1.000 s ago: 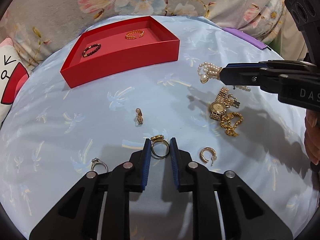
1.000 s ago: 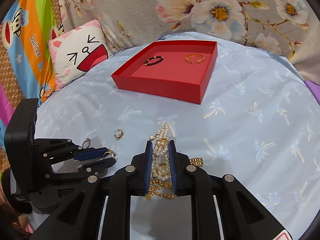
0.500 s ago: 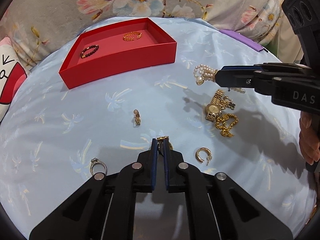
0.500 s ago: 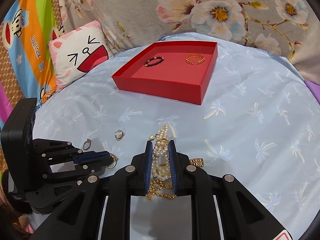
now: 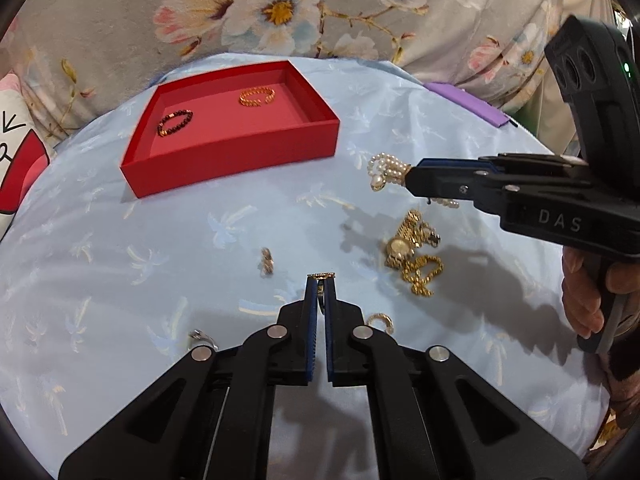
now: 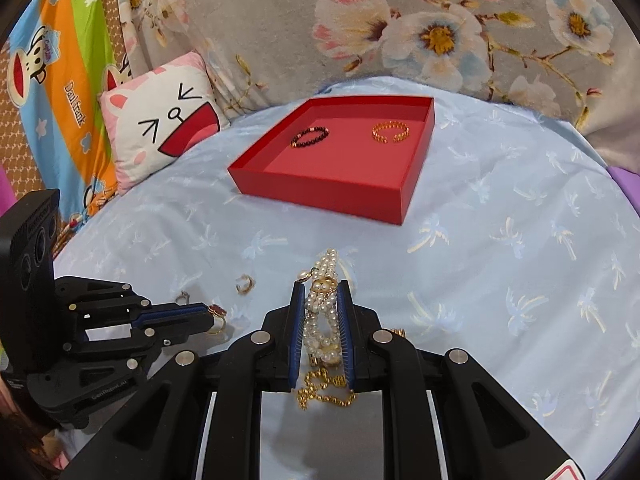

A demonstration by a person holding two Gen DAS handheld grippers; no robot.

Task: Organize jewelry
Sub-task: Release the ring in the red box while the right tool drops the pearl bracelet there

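A red tray [image 5: 224, 160] sits at the back of the blue cloth and holds a dark bead bracelet [image 5: 175, 122] and a gold bracelet [image 5: 257, 96]; it also shows in the right wrist view [image 6: 320, 192]. My left gripper [image 5: 320, 280] is shut on a gold ring [image 5: 320, 277], lifted off the cloth; the ring shows in the right wrist view [image 6: 217, 312]. My right gripper [image 6: 320, 288] is shut on a pearl bracelet [image 6: 322, 300], held above the cloth; the pearls also show in the left wrist view [image 5: 386, 168].
On the cloth lie a gold watch [image 5: 400, 246], a gold chain [image 5: 422, 276], a small earring [image 5: 267, 261], a hoop earring [image 5: 380, 320] and a silver ring [image 5: 200, 336]. A cartoon pillow [image 6: 160, 128] lies left of the tray. A purple object [image 5: 468, 104] lies back right.
My left gripper closed on the gold ring and lifted it off the cloth. My right gripper stayed shut on the pearl bracelet and rose slightly.
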